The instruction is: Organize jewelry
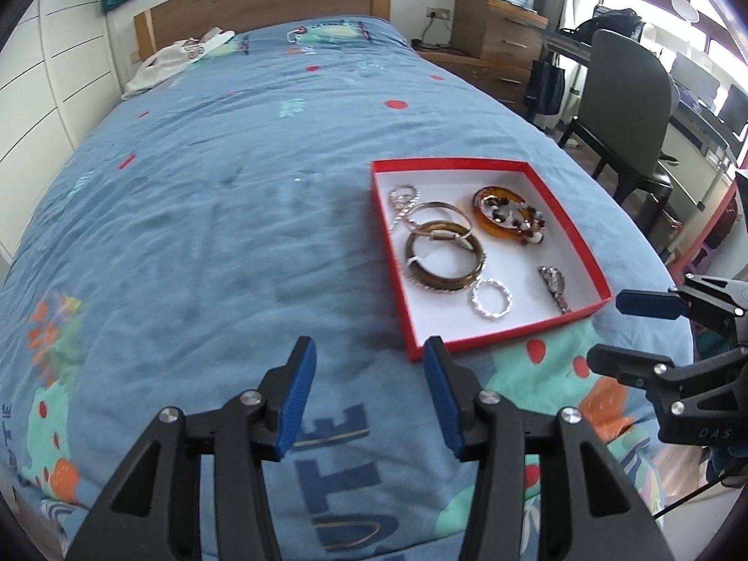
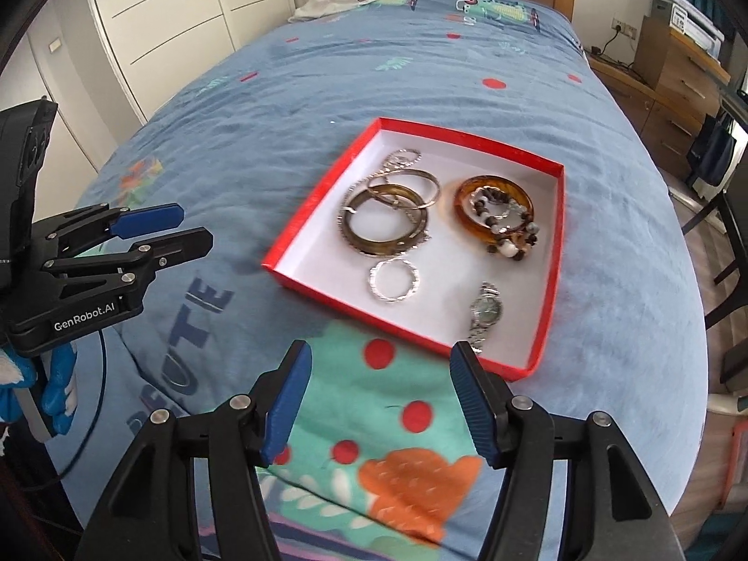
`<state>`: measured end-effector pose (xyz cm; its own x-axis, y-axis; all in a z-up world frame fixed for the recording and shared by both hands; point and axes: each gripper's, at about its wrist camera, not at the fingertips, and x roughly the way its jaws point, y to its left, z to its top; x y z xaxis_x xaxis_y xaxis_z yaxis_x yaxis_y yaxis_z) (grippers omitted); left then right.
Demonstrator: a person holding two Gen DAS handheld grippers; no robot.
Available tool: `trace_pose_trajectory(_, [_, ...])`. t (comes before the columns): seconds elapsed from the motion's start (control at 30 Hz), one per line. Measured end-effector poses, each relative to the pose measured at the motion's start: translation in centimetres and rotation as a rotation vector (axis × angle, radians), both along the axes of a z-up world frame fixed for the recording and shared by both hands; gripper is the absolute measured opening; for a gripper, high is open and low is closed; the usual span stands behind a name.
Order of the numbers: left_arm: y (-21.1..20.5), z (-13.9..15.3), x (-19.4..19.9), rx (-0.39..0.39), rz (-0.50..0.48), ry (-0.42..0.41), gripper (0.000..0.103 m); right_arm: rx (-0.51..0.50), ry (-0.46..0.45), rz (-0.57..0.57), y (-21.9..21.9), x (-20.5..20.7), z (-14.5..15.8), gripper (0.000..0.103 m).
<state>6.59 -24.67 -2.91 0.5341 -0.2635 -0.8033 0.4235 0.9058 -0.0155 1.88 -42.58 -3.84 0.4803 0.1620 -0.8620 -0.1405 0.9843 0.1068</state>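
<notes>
We see the jewelry lying in the red box (image 2: 551, 252) on the blue bedspread (image 1: 210, 215). Our left gripper (image 1: 369, 397) and right gripper (image 2: 378, 402) both hover near its front edge, jaws apart and holding nothing. We judge the brown bangle (image 2: 388, 245) and amber bangle (image 2: 467, 222) stiff, smooth and likely brittle, best pinched across one side of the rim. The beaded bracelet (image 2: 509, 238) draped over the amber one looks limp and may drag along. The silver ring (image 2: 395, 280) and watch (image 2: 486, 313) seem light and slippery; we would grip the watch at its case
</notes>
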Motion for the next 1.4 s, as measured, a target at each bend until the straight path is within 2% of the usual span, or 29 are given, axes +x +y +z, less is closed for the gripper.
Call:
trace_pose_trajectory(0.47, [6.3,1.4,-2.5,0.014,0.097,-0.033,0.065,0.022,-0.099,-0.158,4.7,-2.6,2.6,0.087])
trace_pose_trajectory(0.57, [7.7,1.5,-2.7,0.014,0.119,-0.037,0.067,0.009,-0.120,-0.177,5.6,-2.8,3.2,0.088])
trace_pose_trajectory(0.63, [8.7,1.5,-2.7,0.018,0.135,-0.042,0.067,0.012,-0.131,-0.193,6.1,-2.9,3.5,0.095])
trace_pose_trajectory(0.8, [11.1,2.2,-3.1,0.022,0.189,-0.075,0.067,0.009,-0.153,-0.225,7.1,-3.2,4.0,0.100])
trace_pose_trajectory(1.07, [13.0,2.9,-4.0,0.009,0.222,-0.111,0.067,0.007,-0.184,-0.281,8.0,-4.7,4.1,0.102])
trace_pose_trajectory(1.4, [12.9,4.0,-4.9,0.017,0.251,-0.155,0.067,-0.018,-0.226,-0.337,7.1,-6.1,4.4,0.102])
